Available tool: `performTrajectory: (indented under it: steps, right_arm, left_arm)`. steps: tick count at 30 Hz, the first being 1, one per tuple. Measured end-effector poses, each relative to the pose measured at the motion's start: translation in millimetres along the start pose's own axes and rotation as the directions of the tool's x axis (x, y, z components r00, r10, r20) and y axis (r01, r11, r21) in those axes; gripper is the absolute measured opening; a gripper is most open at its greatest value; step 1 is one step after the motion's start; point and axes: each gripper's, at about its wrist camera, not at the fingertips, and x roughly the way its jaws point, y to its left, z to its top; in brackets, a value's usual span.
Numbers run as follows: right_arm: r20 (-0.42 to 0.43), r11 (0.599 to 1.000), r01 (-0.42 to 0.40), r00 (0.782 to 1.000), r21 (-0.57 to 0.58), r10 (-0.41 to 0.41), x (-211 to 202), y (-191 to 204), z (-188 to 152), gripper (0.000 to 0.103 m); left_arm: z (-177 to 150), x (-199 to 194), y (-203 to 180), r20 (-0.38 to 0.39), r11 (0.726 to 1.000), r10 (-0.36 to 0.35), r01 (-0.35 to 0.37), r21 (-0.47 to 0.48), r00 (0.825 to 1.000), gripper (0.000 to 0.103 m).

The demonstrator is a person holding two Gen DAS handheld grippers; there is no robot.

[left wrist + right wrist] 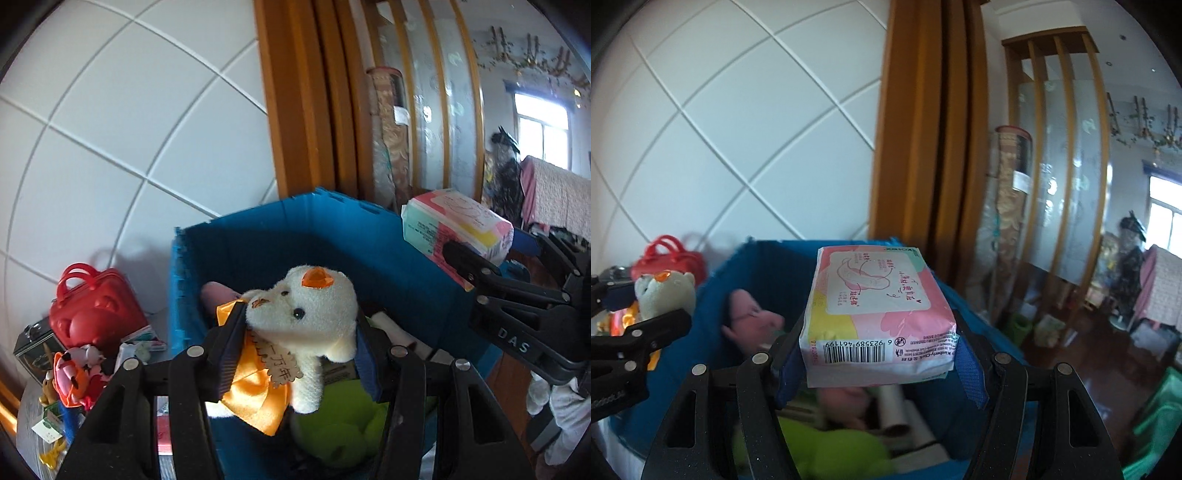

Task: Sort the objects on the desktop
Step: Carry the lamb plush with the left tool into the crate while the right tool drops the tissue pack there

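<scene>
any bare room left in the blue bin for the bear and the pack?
Blue bin: bare floor only along the far wall, behind the pink plush. Near half is crowded: green plush, white roll. Outside left, toy pile and red case fill the desk.

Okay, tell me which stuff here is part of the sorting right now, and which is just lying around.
In use:
left gripper holding white plush bear
right gripper holding pink pad packet
blue bin

Lying about:
red toy case
toy pile

both tools, left tool [299, 343] and right tool [882, 354], seemingly clamped, side by side
</scene>
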Motion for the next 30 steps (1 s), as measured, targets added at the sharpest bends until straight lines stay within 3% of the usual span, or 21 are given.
performTrajectory:
  steps: [5, 10, 22, 25, 28, 30]
  right_arm:
    - [-0.055, 0.998, 0.052, 0.997, -0.031, -0.053, 25.6, -20.8, -13.5, 0.069]
    - [-0.093, 0.998, 0.047, 0.994, -0.047, -0.052, 45.2, -28.0, -22.7, 0.069]
    - [-0.109, 0.997, 0.041, 0.993, -0.07, -0.049, 61.1, -28.2, -23.3, 0.07]
    - [-0.107, 0.997, 0.043, 0.993, -0.059, -0.049, 59.2, -30.0, -22.6, 0.085]
    - [-0.105, 0.997, 0.052, 0.993, -0.059, -0.058, 54.7, -30.0, -22.1, 0.089]
    - [-0.11, 0.997, 0.06, 0.992, -0.058, -0.066, 50.3, -29.7, -21.9, 0.103]
  left_arm:
    - [-0.1, 25.2, -22.2, -0.063, 1.0, -0.008, 0.009, 0.014, 0.998, 0.053]
    - [-1.4, 36.3, -21.9, -0.087, 1.0, 0.016, -0.016, 0.003, 0.996, 0.055]
    - [-0.8, 36.8, -9.2, -0.077, 0.999, 0.021, -0.025, -0.048, 0.997, 0.076]
    - [-1.7, 32.7, -8.6, -0.069, 0.998, 0.03, -0.034, -0.045, 0.997, 0.077]
    - [-3.3, 26.7, -3.5, -0.061, 0.998, 0.027, -0.031, -0.059, 0.998, 0.077]
    - [-5.4, 21.1, 1.2, -0.054, 0.997, 0.038, -0.041, -0.069, 0.998, 0.078]
